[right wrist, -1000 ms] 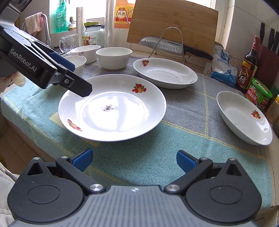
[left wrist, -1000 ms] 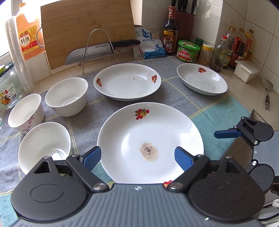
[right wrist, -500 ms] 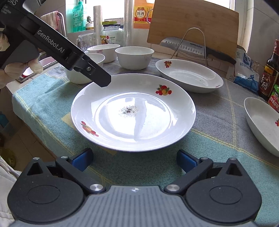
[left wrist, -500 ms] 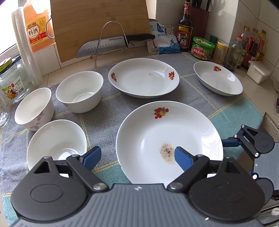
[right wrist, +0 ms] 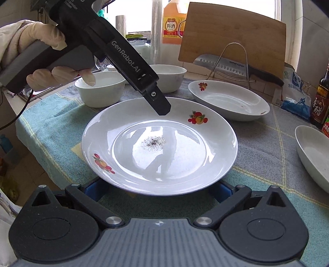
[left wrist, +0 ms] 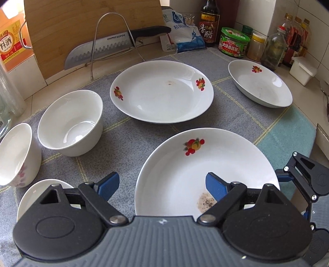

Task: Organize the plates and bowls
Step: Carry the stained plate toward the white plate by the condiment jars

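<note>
Right wrist view | plate (right wrist: pixel 159 143) near desk front edge | stiff, glazed, slick, breakable; grab rim | my left gripper (left wrist: pixel 162 185) jaws open, empty | right gripper (right wrist: pixel 159 190) jaws wide, rim between.

home kitchen counter, tiled wall (left wrist: pixel 283 12), knife (left wrist: pixel 107 46), vinegar bottle (left wrist: pixel 209 22)

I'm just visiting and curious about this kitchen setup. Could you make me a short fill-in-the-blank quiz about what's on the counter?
1. The nearest plate has dark ____ at its centre.
2. The knife rests on a wire ____.
3. Each plate is painted with ____.
4. The left gripper hovers over the nearest plate with its jaws ____.

Missing words: specks; rack; fruit; open
</note>
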The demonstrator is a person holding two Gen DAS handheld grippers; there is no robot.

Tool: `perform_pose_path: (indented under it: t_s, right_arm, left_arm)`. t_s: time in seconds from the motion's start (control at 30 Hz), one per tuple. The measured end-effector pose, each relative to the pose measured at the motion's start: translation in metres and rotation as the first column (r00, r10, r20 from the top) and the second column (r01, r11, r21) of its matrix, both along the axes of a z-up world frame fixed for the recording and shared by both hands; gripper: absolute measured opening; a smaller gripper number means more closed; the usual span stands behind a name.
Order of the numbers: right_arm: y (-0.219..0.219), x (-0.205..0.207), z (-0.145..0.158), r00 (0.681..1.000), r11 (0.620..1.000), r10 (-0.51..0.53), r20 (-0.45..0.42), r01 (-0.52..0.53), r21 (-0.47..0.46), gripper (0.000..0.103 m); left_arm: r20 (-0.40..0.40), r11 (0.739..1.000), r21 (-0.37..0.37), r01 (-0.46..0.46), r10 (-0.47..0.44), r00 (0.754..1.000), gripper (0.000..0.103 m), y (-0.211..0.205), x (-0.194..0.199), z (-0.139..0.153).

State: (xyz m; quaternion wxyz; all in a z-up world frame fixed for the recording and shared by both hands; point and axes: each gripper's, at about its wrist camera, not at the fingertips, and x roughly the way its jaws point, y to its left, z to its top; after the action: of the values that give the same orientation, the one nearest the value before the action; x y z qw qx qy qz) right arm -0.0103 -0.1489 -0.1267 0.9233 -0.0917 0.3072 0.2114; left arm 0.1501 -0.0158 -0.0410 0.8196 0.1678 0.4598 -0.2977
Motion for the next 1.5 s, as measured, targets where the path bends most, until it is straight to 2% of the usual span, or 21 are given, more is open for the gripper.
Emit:
perform_pose_path:
  t_s: [0.23,0.3,0.53,1.13,1.5]
  right_arm:
    - [-0.001,0.0,-0.001,1.0,1.0,0.004,0.008,-0.004,0.004,0.103]
    - [-0.001,0.0,0.0,1.0,1.0,0.006,0.005,-0.006,0.002,0.103]
    - [0.0,0.0,-0.001,1.0,1.0,0.003,0.01,-0.003,0.005,0.103]
    - [0.004,0.005,0.002,1.0,1.0,-0.005,-0.025,0.004,-0.017,0.103]
    - [0.0,0.008,0.009,0.999,1.0,0.007,-0.038,-0.007,-0.022,0.103]
  left_arm:
    - [-0.086,0.998,0.006,0.061,-0.061,0.994,0.086,-0.01,0.016,-0.012]
    - [-0.108,0.997,0.008,0.083,-0.081,0.991,0.081,-0.012,0.019,-0.015]
    - [-0.172,0.99,0.01,0.139,-0.135,0.976,0.072,-0.016,0.029,-0.019]
    - [-0.197,0.969,0.027,0.244,-0.234,0.952,0.072,-0.022,0.033,-0.02]
    - [-0.193,0.97,0.023,0.241,-0.233,0.953,0.072,-0.024,0.032,-0.016]
